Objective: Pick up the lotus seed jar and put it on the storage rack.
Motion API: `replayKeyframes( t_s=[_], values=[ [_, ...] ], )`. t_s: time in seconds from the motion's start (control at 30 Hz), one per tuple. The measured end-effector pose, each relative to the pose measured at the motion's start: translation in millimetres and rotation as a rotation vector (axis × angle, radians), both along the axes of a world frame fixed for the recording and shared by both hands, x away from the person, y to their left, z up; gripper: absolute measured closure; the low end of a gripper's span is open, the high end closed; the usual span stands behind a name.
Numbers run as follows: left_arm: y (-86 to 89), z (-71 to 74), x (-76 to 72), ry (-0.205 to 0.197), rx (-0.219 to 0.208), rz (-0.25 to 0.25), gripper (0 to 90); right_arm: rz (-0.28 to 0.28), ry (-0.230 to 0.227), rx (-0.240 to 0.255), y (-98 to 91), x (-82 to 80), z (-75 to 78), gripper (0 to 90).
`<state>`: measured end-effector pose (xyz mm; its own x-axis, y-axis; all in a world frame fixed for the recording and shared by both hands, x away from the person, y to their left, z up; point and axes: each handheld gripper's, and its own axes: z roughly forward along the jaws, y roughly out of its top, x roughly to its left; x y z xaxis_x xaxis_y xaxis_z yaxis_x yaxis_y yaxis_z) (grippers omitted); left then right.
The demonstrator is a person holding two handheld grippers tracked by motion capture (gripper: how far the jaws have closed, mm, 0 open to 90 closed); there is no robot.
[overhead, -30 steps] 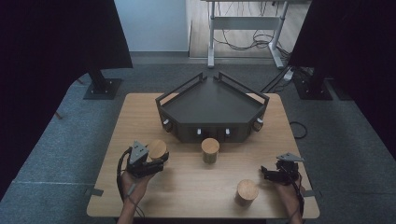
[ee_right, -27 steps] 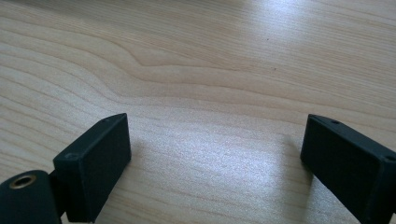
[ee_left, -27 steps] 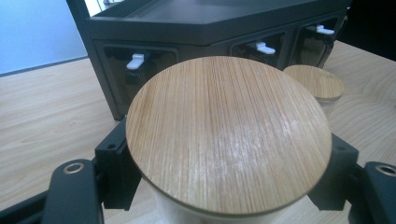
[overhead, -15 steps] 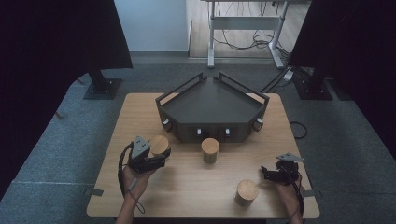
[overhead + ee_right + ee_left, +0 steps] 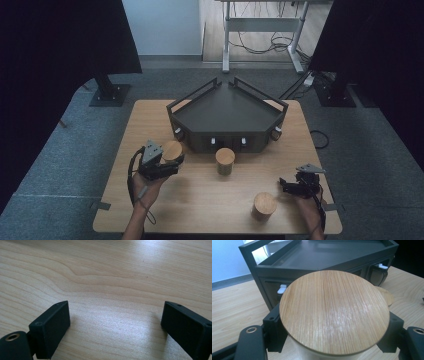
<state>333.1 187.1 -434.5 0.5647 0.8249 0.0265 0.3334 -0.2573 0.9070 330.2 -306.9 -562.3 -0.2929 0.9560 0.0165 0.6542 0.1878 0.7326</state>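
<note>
Wooden-lidded jar [image 5: 172, 150] sits clamped in the left tongs [image 5: 165, 162] over the tabletop [image 5: 200, 200], near its left side and just in front of the dark angular tray [image 5: 227, 107]. Compared with a second ago, jar and left tongs have shifted slightly up and toward the tray's left front corner; the right tongs [image 5: 290, 186] have not moved. In the left gripper view the jar's round lid [image 5: 334, 312] lies between the two black jaws, which press on the pale body just beneath the lid, and the tray's front wall [image 5: 287, 275] stands close behind. The left hand [image 5: 147, 187] reaches in from the bottom edge, forearm angled up and slightly right, tongs aimed toward the tray. The right hand [image 5: 307, 207] rests near the tabletop's right front corner, its tongs pointing left; in the right gripper view the jaws stand wide apart over bare wood with nothing between them. A second jar [image 5: 225, 161] stands in front of the tray's middle, and a third jar [image 5: 263, 205] stands near the front edge, just left of the right tongs.
</note>
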Motion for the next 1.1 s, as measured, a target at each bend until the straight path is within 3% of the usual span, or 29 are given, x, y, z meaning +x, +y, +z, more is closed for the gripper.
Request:
replayKeyframes(
  t_s=[1.1],
  values=[
    [-12.9, 36.4, 31.8, -0.004, 0.017, -0.026, 25.9, 0.003, -0.001, 0.002, 0.1, -0.1, 0.0, 8.4]
  ],
)
